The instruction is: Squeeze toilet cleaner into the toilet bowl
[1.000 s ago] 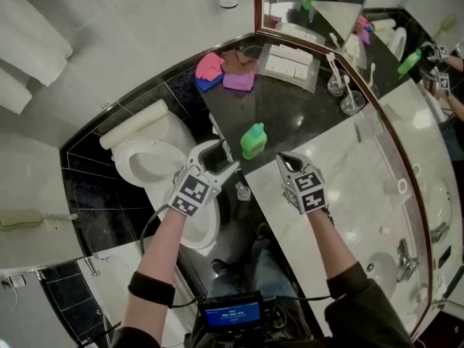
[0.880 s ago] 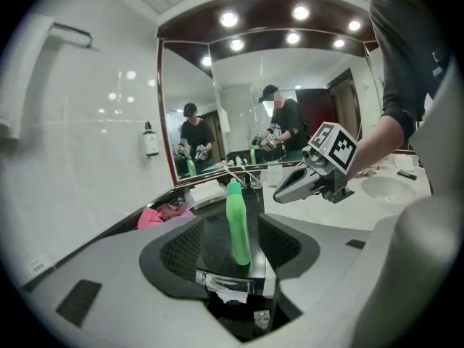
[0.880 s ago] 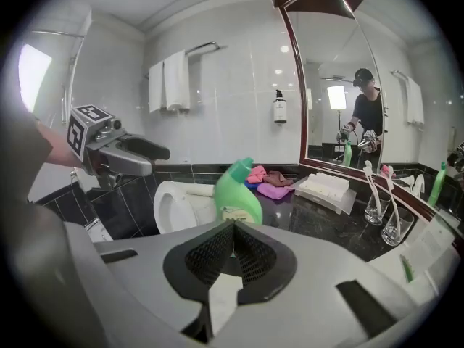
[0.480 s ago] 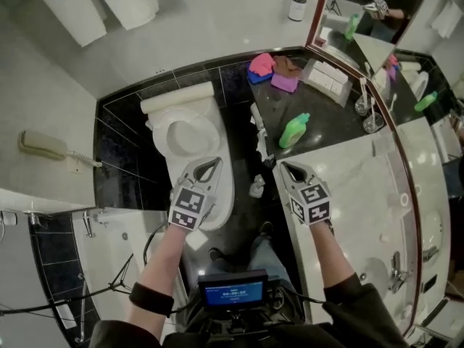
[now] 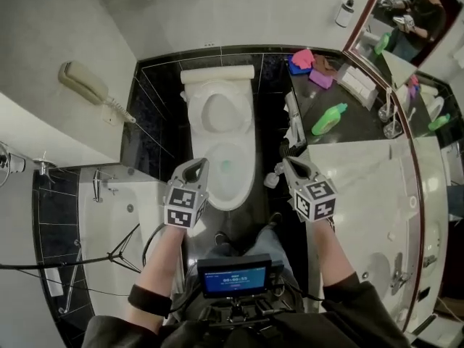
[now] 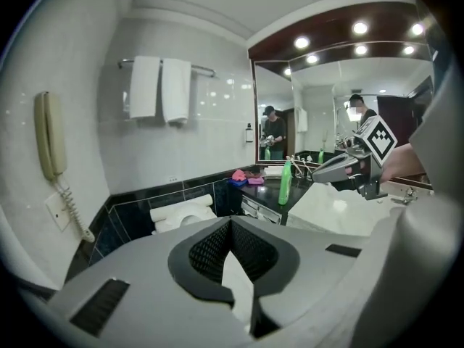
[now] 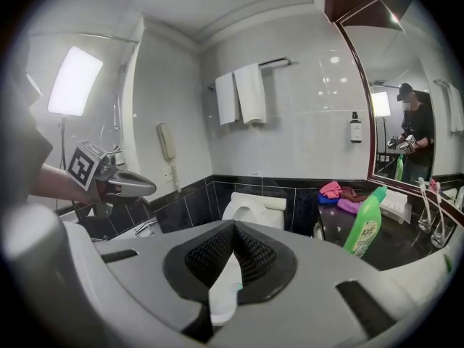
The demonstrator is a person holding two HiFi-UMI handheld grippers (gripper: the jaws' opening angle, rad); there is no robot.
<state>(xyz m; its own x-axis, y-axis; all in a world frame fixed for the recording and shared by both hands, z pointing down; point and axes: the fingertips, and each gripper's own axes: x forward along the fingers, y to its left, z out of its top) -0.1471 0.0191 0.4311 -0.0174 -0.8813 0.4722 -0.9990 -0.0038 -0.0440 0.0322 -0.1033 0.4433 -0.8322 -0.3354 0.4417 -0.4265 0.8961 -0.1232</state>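
The white toilet (image 5: 217, 114) stands against the black-tiled wall, its bowl (image 5: 233, 187) open with a faint green patch in the water. The green cleaner bottle (image 5: 330, 119) stands upright on the black counter (image 5: 362, 118) to the right, held by nobody. My left gripper (image 5: 196, 163) hovers at the bowl's left rim, shut and empty. My right gripper (image 5: 284, 164) is to the right of the bowl, also shut and empty. From the right gripper view the bottle (image 7: 365, 223) is at the right and the toilet (image 7: 254, 207) straight ahead. The left gripper view shows the bottle (image 6: 285, 183) far off.
A wall phone (image 5: 87, 84) hangs at the left above a bathtub (image 5: 94, 216). Pink and purple cloths (image 5: 310, 62) and glasses (image 5: 391, 129) sit on the counter. A white marble vanity top (image 5: 362, 194) runs along the right. A small white object (image 5: 270, 181) sits beside the toilet.
The left gripper's jaws, open a second ago near the bottle, are now shut. Both grippers have swung away from the counter to either side of the toilet bowl.
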